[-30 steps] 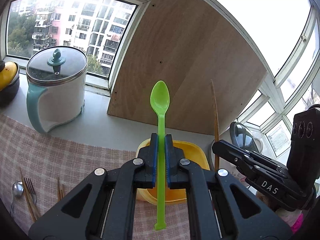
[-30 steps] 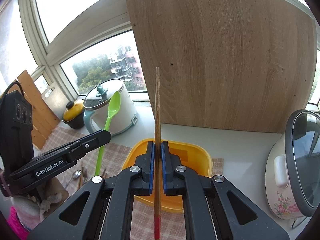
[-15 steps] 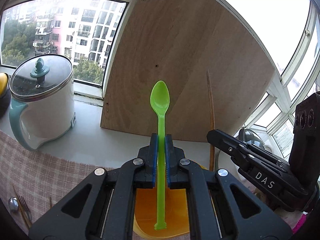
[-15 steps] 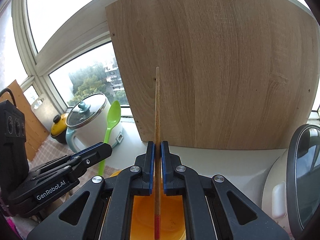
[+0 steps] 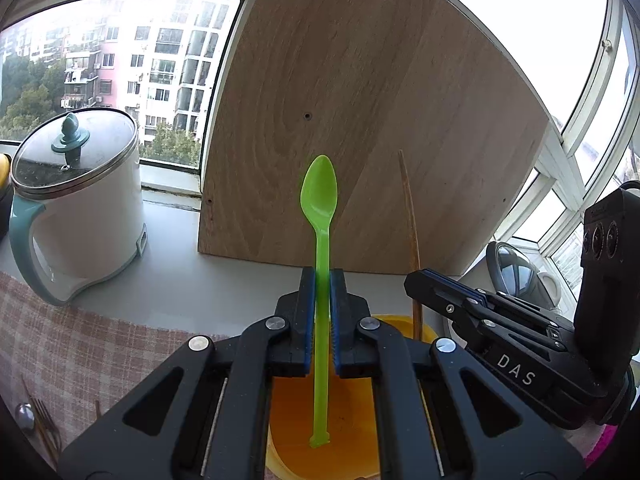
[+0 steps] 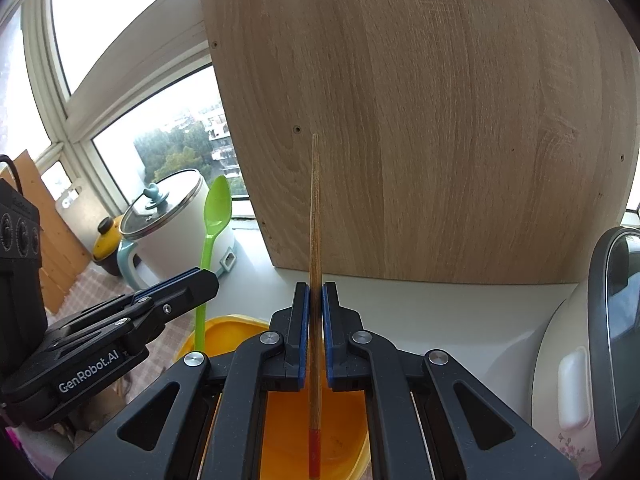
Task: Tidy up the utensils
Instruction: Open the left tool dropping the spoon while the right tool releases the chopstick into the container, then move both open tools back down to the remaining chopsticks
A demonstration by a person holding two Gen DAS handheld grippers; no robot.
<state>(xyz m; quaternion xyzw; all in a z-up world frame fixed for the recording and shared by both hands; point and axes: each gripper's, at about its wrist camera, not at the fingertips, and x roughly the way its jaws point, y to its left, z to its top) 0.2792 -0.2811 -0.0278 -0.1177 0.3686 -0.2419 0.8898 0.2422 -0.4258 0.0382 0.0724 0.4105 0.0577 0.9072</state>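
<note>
Daylight pours through the windows onto a pale counter (image 5: 192,280) with a wooden board (image 5: 360,140) leaning at its back and a checked cloth (image 5: 80,352) over the near part.

From the left wrist view, the left gripper (image 5: 322,280) is pinched on a green plastic spoon (image 5: 320,240), gripping the handle about midway. The spoon runs straight along the fingers, bowl forward and up against the board, handle end back over a yellow bowl (image 5: 404,322) below. A white pot (image 5: 80,208) with a glass lid stands to the left. At the right the right gripper (image 5: 416,280) shows side-on, marked "DAS", a wooden chopstick (image 5: 408,208) rising from it. A metal spoon (image 5: 24,416) and fork (image 5: 44,420) lie on the cloth, far left.

From the right wrist view, the right gripper (image 6: 315,292) is clamped on the chopstick (image 6: 315,220), which lies along the fingers, thin tip forward and up, red end back over the yellow bowl (image 6: 224,332). The left gripper (image 6: 208,280), at the left, reads "GenRobot.AI"; the green spoon (image 6: 212,232) stands up from it. A rice cooker (image 6: 592,340) sits at the right.
</note>
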